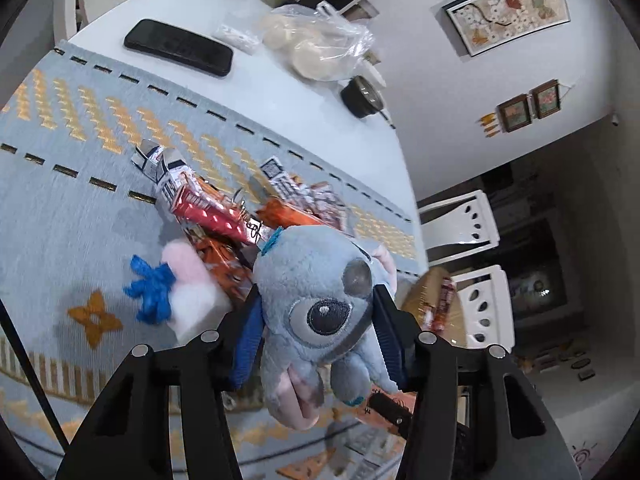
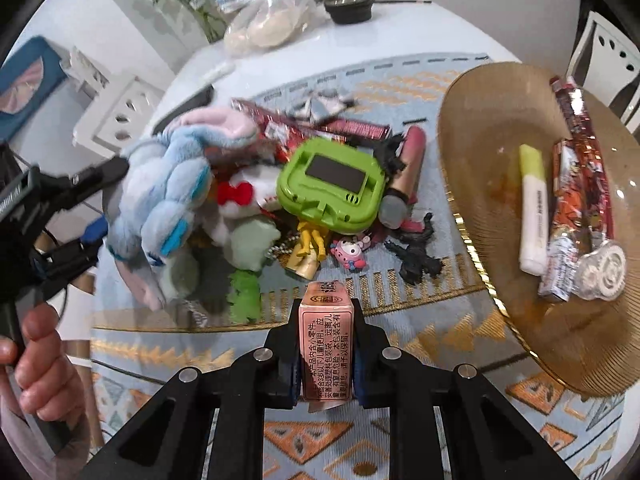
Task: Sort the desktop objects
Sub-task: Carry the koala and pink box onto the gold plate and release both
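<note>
The pink packet, near centre in the right wrist view, carries printed Chinese warning text, partly readable: "本产品内含小零件". Print on the red snack wrappers at right is illegible.

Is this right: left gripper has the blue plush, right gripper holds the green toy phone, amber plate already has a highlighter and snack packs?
One error. The right gripper is shut on a small pink box, not the green toy phone, which lies loose in the pile, as the right wrist view shows. The left gripper does hold the blue plush, and the amber plate does carry a highlighter and snack packs.
</note>
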### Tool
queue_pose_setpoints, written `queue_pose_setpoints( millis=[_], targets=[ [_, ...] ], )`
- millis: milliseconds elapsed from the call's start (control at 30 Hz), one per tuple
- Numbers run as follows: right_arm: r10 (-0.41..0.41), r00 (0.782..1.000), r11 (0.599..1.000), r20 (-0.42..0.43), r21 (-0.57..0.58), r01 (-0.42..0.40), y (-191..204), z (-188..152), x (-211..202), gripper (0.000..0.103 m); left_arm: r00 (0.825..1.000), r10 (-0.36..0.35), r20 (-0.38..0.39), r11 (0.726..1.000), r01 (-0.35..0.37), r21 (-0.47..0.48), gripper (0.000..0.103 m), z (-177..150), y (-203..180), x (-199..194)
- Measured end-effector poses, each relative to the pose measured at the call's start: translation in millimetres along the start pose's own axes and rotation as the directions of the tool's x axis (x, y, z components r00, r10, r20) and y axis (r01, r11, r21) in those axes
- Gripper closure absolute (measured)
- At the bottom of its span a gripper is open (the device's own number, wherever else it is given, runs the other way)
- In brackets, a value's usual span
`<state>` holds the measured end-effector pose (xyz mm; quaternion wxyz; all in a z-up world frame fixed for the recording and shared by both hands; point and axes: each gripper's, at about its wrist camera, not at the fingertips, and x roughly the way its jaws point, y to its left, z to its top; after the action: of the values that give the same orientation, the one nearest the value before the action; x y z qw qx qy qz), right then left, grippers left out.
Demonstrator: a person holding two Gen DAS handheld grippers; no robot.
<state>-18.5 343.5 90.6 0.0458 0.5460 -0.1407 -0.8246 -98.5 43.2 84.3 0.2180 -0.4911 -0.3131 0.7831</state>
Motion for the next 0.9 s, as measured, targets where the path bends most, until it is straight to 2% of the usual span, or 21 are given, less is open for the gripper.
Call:
queue_pose_setpoints(
  millis=[100,233,400,533,700,900],
  targets=[
    [0.007,1.000,1.000,0.019,-0.012,-0.007,8,-8,-8,0.085,0.999,-0.025,0.021,1.000,0.025,-0.013,0.054,-3,-6,-16],
    [0.067,0.997,0.998,-0.031,-0.004,-0.067,18,-19,-1,0.084,0.997,-0.045,0.067,0.999,0.047,-0.024,0.054,-4,-11,-44],
    [0.114,0.993,0.993,-0.011,-0.003,-0.114,21,-20,-17,0.084,0.992,-0.053,0.114,0.999,0.052,0.006,0.054,-8,-27,-75],
    [0.153,0.988,0.988,0.024,0.023,-0.153,18,-20,-43,0.084,0.991,-0.076,0.113,0.997,0.072,0.043,0.054,-12,-47,-76],
    [0.119,0.984,0.990,0.133,0.061,-0.128,-9,-6,-90,0.085,0.989,-0.133,0.070,0.987,0.126,0.100,0.054,-20,-85,-56],
    [-0.015,0.973,0.981,0.230,0.194,-0.030,-76,4,-132,0.084,0.980,-0.195,-0.028,0.966,0.197,0.168,0.054,-32,-135,-16]
  ],
)
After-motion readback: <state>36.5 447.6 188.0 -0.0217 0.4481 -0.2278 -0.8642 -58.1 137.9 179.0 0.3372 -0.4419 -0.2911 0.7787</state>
